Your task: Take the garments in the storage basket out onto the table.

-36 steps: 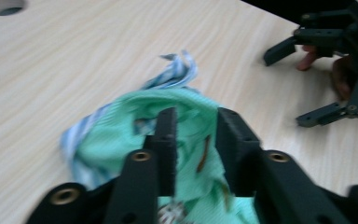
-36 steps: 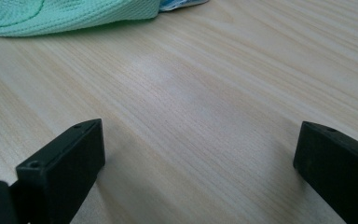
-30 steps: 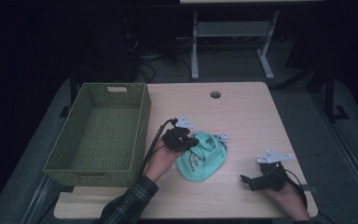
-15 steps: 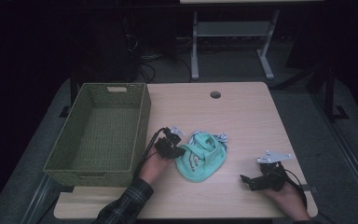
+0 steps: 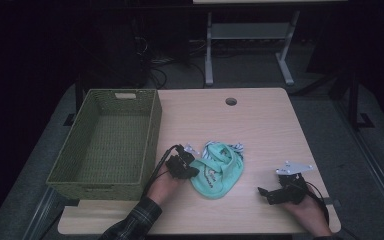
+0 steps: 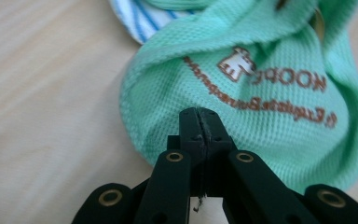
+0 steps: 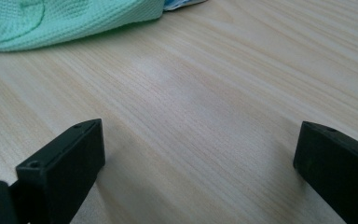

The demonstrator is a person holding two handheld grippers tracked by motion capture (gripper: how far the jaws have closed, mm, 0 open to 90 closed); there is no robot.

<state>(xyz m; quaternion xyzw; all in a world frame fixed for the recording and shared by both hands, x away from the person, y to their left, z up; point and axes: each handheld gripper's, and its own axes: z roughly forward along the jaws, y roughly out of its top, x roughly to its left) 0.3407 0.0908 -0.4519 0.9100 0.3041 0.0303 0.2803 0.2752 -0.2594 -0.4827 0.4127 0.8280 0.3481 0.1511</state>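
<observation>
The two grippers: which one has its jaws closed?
The left gripper, by the green cloth. Its jaws are pressed together at the cloth's edge, while the right gripper has its jaws wide apart over bare table.

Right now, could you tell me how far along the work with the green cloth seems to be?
Early. Nothing looks finished: the wicker basket holds nothing. In hand: the left tongs, jaws shut, sit at the near edge of the green cloth; whether they pinch fabric is unclear. The right tongs wait open over bare table. Moving the cloth remains.

Bare table (image 5: 260,125) right of cloth (image 5: 217,170); basket (image 5: 105,145) walling the left.
</observation>
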